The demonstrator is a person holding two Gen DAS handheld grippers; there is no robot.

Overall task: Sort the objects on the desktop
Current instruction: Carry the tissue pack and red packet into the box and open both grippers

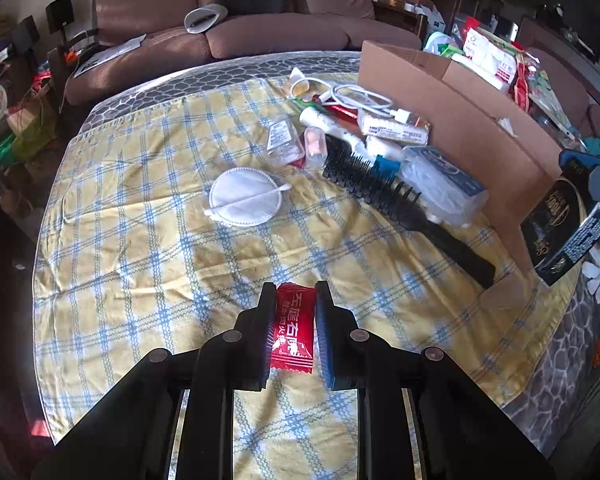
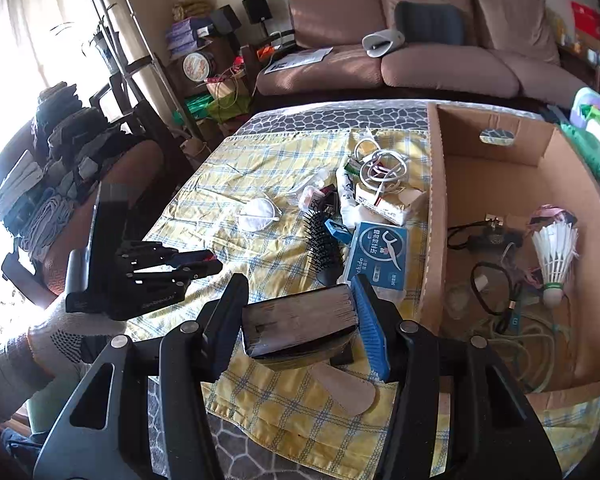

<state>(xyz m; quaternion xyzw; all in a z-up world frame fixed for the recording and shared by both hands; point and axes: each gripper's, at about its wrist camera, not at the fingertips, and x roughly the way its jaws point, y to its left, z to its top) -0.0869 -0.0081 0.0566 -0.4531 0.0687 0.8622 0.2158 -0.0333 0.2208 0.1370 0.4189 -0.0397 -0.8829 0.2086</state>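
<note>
Your left tongs [image 1: 292,312] are clamping a red sachet [image 1: 292,332] with white Chinese print above the counter's yellow checked cloth [image 1: 140,240], while your right tongs [image 2: 300,300] are gripping a dark box [image 2: 300,326]. Only the right view is showing inside the cardboard box [image 2: 436,208], where a shuttlecock [image 2: 556,256] and cables are lying; its blue floss box [image 2: 380,256] is reading "chido".

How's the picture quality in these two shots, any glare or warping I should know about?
Left wrist view: fisheye bends the table edge; sunlight gives a bright glint on the red sachet, corners dark. Right wrist view: the window at left is blown out white, the cardboard box walls curve.
</note>
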